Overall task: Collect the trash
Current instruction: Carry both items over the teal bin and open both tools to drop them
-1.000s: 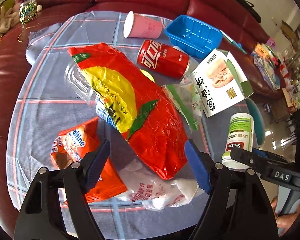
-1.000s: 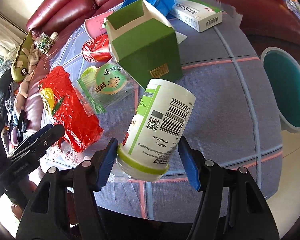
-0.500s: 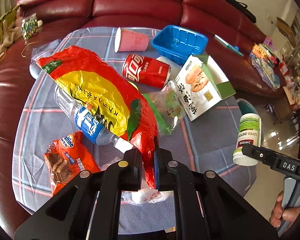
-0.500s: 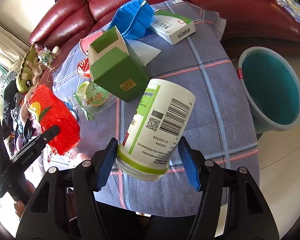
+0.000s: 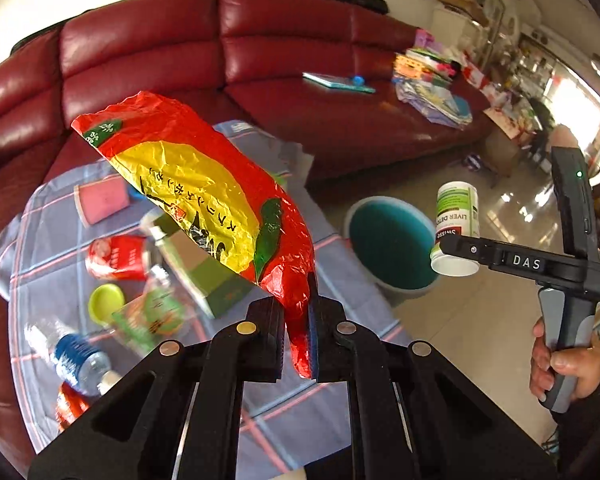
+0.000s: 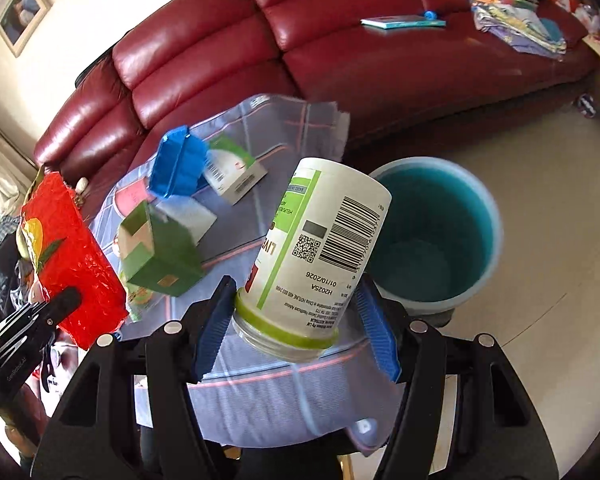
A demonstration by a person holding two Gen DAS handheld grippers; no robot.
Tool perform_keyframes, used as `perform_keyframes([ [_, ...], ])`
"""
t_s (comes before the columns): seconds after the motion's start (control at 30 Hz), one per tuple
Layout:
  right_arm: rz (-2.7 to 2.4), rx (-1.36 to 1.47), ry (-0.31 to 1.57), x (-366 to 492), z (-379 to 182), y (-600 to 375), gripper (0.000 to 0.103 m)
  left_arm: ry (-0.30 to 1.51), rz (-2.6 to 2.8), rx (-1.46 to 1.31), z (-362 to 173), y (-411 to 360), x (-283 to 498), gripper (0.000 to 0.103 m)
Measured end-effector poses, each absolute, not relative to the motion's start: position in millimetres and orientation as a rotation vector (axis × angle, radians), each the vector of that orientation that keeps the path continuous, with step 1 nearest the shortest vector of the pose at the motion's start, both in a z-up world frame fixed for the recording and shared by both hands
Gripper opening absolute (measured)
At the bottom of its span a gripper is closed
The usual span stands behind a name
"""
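Between the left gripper's (image 5: 296, 332) closed jaws hung a red-and-yellow snack bag (image 5: 204, 188), lifted above the checked tablecloth (image 5: 332, 248). Beside it, the right gripper (image 6: 296, 316) clamped a white supplement bottle (image 6: 320, 252), tilted near the teal bin (image 6: 440, 236) on the tiled floor before a red sofa (image 6: 340, 40). A hand (image 5: 568, 368) held the right handle upright.

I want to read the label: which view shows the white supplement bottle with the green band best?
The right wrist view: the white supplement bottle fills the centre, barcode and date readable, held by the right gripper. The left wrist view shows it small, far right, partly hidden by that gripper.
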State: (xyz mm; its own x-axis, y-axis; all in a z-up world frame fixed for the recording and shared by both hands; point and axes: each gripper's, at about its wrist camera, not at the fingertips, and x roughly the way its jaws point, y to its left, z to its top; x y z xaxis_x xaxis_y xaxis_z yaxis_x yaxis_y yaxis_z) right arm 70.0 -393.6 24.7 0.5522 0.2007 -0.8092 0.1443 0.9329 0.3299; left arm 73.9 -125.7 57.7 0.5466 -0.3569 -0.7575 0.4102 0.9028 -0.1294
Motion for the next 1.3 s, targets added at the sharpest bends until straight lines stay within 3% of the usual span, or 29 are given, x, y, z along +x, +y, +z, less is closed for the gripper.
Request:
perform_keyframes([
  [0.37,-0.089,0.477,1.072,103.3,-29.1,-504.4,0.059,1.040,-0.655,0.248,-23.9,-301.8,135.7,0.009],
  [0.6,-0.083,0.559,1.216,143.0,-97.1,-531.2,0.060,1.137,-0.661,0.288,-70.2,-345.9,168.1,0.009],
  [0.67,-0.079,0.588,1.228,148.9,-105.0,-536.1,0.074,1.147,-0.659,0.297,-77.1,-348.6,172.7,0.009],
  [0.9,-0.114,0.606,1.207,156.0,-112.3,-548.6,0.076,1.183,-0.665,0.333,-101.1,-369.9,192.1,0.010],
  [1.0,-0.151,0.602,1.192,155.4,-109.3,-556.9,0.086,1.203,-0.674,0.332,-108.3,-379.8,194.2,0.010],
  [1.1,-0.189,0.595,1.183,153.2,-106.6,-565.3,0.087,1.229,-0.683,0.336,-115.8,-388.1,197.3,0.012],
  [1.13,-0.198,0.595,1.185,152.9,-106.8,-568.0,0.088,1.237,-0.678,0.341,-117.8,-390.1,198.2,0.021],
  [1.17,-0.206,0.593,1.187,152.0,-106.8,-570.1,0.089,1.237,-0.670,0.344,-118.5,-391.3,200.3,0.041],
  [1.23,-0.210,0.593,1.189,151.4,-106.1,-573.9,0.090,1.200,-0.644,0.347,-115.0,-390.6,198.9,0.059],
  [1.3,-0.219,0.594,1.186,150.2,-105.7,-575.0,0.091,1.188,-0.637,0.336,-112.2,-387.4,196.9,0.067],
])
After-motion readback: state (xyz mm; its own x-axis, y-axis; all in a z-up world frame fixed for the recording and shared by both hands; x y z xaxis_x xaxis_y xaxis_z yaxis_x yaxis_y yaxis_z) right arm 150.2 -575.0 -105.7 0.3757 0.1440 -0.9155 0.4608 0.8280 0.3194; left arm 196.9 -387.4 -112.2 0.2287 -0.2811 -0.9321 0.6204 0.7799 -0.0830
